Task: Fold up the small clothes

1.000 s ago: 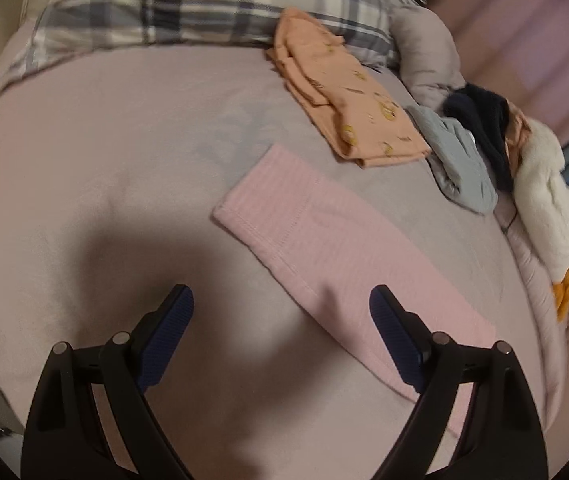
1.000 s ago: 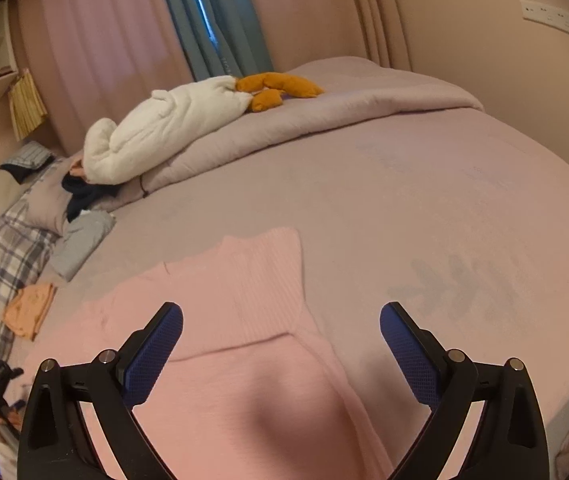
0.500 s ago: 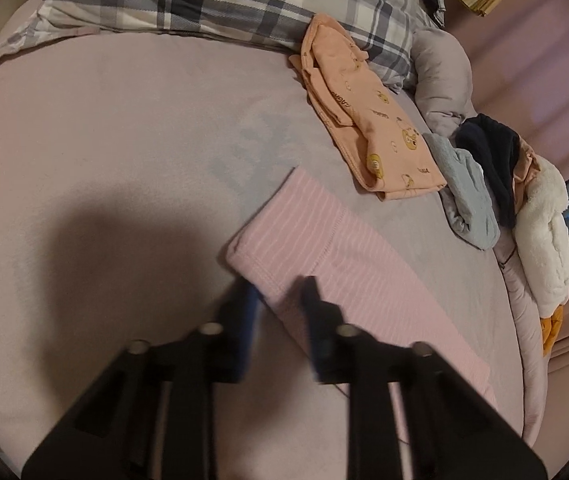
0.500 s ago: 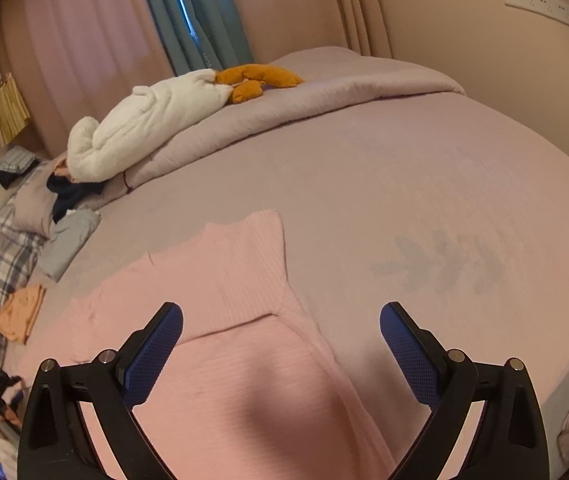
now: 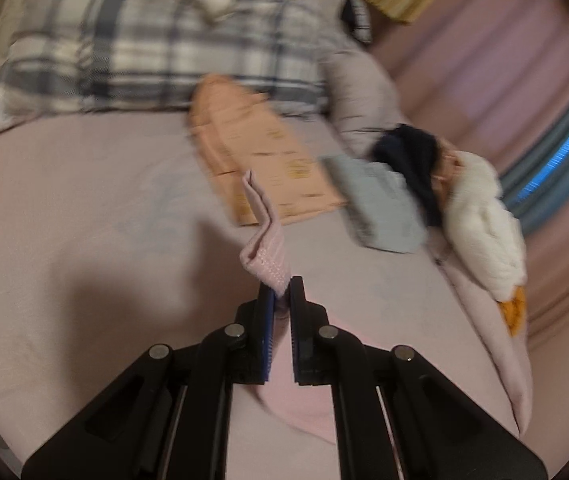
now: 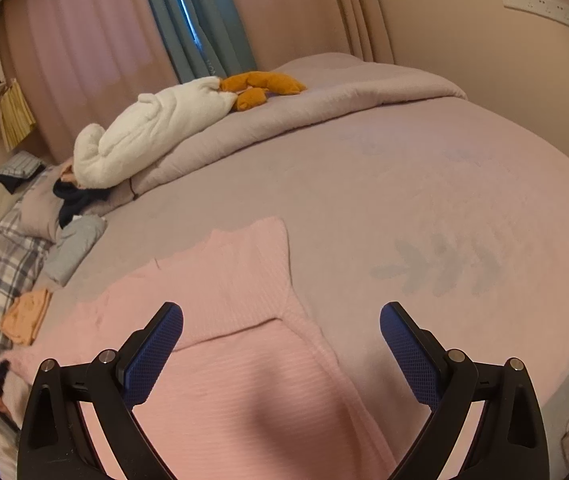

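- The pink sweater [image 6: 220,300] lies spread flat on the mauve bed [image 6: 404,184], one sleeve cuff [image 5: 265,256] lifted off the sheet.
- The left gripper [image 5: 280,292] has its blue pads pressed together, pinching that cuff, which stands up crumpled above the fingertips.
- The right gripper [image 6: 281,320] hangs over the sweater's body with its fingers spread wide, nothing between them.
- Beyond the cuff sit a folded peach garment [image 5: 260,160], a grey folded piece [image 5: 380,208] and something dark navy [image 5: 408,156].
- A white plush toy [image 6: 152,132] rests on the rolled duvet [image 6: 324,96], a plaid pillow [image 5: 156,44] at the head.
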The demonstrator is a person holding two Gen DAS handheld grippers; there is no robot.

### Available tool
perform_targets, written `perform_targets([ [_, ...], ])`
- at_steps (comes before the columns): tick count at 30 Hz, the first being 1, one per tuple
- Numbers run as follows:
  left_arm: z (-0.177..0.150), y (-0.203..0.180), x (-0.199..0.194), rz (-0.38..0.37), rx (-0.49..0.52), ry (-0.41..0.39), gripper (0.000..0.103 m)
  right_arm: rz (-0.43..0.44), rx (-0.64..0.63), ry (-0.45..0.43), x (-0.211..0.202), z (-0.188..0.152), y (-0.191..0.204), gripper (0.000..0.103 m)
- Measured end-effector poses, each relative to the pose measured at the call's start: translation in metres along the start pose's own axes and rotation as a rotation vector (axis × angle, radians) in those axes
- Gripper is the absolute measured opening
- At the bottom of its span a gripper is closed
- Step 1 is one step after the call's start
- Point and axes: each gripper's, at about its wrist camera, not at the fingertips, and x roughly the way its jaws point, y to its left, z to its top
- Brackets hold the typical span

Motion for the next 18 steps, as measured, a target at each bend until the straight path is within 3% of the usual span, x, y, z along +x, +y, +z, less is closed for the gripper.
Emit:
perform_targets([
  [7,-0.019,-0.079,-0.02,-0.163,0.171,0.013,0.006,0.002,0.004,-0.022,-0.008,0.0,-0.006,0.098],
  [12,-0.051,-0.131,-0.014,-0.244,0.314,0.082,0.006,0.016,0.018,-0.027,-0.011,0.0,-0.01,0.098],
  [18,-0.113,-0.172,0.009,-0.301,0.475,0.213,0.006,0.021,0.029,-0.016,-0.009,-0.003,-0.012,0.098],
])
